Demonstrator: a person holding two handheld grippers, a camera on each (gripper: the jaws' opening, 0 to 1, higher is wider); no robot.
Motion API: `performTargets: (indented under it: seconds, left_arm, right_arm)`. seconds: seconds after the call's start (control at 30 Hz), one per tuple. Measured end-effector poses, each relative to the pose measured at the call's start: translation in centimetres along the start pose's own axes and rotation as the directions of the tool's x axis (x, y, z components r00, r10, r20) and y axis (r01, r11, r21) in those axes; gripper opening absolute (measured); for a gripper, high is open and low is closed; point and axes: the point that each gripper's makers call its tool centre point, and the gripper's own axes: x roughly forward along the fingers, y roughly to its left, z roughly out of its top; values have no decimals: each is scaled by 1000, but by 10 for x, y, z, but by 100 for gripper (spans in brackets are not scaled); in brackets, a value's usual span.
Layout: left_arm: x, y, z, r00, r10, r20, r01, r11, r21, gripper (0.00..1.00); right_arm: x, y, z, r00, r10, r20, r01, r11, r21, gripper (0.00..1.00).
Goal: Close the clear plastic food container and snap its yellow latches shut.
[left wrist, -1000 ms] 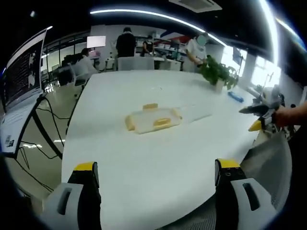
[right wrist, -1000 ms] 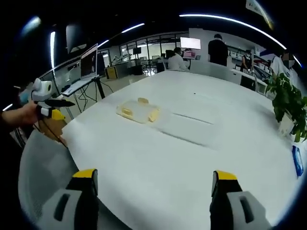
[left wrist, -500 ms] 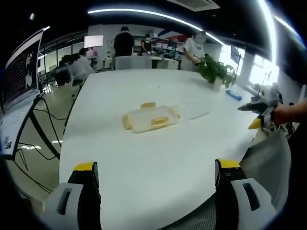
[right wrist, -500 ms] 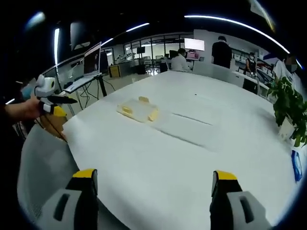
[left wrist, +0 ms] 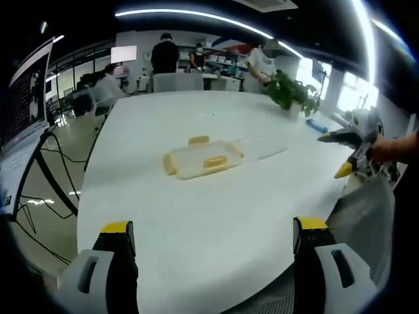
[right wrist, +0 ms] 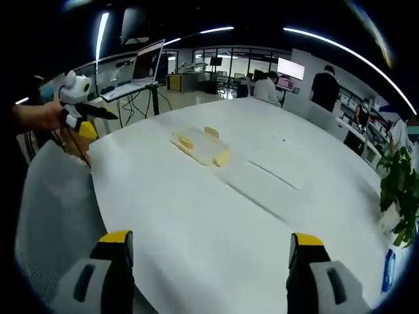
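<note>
My left gripper [left wrist: 209, 245] is held over the near edge of the white table [left wrist: 196, 209], jaws spread wide with nothing between them, yellow tips up. My right gripper [right wrist: 208, 258] is likewise spread wide and empty above the near rim of the same table [right wrist: 216, 222]. The clear plastic food container [left wrist: 198, 159] lies flat on the tabletop, well ahead of both grippers and touched by neither. In the left gripper view it sits slightly left of centre, with yellow latches [left wrist: 215, 162] visible on its near long side, at its left end and on its far side; whether they are snapped down I cannot tell. In the right gripper view the container [right wrist: 200, 146] lies far and left of centre, its yellow latches [right wrist: 222, 157] showing at several edges. The lid appears to rest on the body, but the detail is too small to confirm. In the left gripper view my right gripper [left wrist: 348, 145] enters at the right, held in a hand [left wrist: 393, 149] beyond the table's right edge. In the right gripper view my left gripper [right wrist: 82, 111] appears at the far left, off the table. A potted plant [left wrist: 291, 95] stands on the far right of the table. A laptop [right wrist: 147, 62] stands on a stand beyond the table to the left. People [left wrist: 163, 55] stand and sit in the background.
</note>
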Motion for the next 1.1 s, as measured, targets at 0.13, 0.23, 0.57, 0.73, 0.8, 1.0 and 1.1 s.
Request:
performTargets:
  seconds: [0.13, 0.23, 0.57, 0.73, 0.8, 1.0, 1.1]
  left_arm:
    - [2, -2, 0, 1000, -7, -9, 7, 1000, -5, 99]
    - [5, -2, 0, 1000, -10, -20, 10, 1000, 7, 99]
    - [1, 9, -7, 999, 10, -53, -9, 1000, 11, 99]
    - [3, 8, -7, 998, -8, -58, 8, 1000, -4, 99]
    - [3, 7, -5, 999, -15, -50, 15, 1000, 6, 99]
    - [3, 16, -5, 998, 1, -68, 0, 1000, 21, 99]
    - [5, 14, -6, 996, -9, -85, 13, 999, 41, 91]
  right_arm:
    - [8, 2, 2, 1000, 25, 7, -25, 1000, 12, 100]
    - [12, -2, 3, 1000, 22, 11, -22, 999, 26, 100]
    - [19, 3, -3, 998, 66, -13, -65, 995, 69, 98]
    - [21, 0, -4, 997, 74, -19, -72, 994, 79, 98]
    - [20, -3, -1, 998, 68, -14, -67, 994, 89, 99]
    - [22, -6, -1, 997, 73, -7, -73, 993, 91, 98]
    - [24, -12, -4, 998, 65, -7, -64, 993, 101, 98]
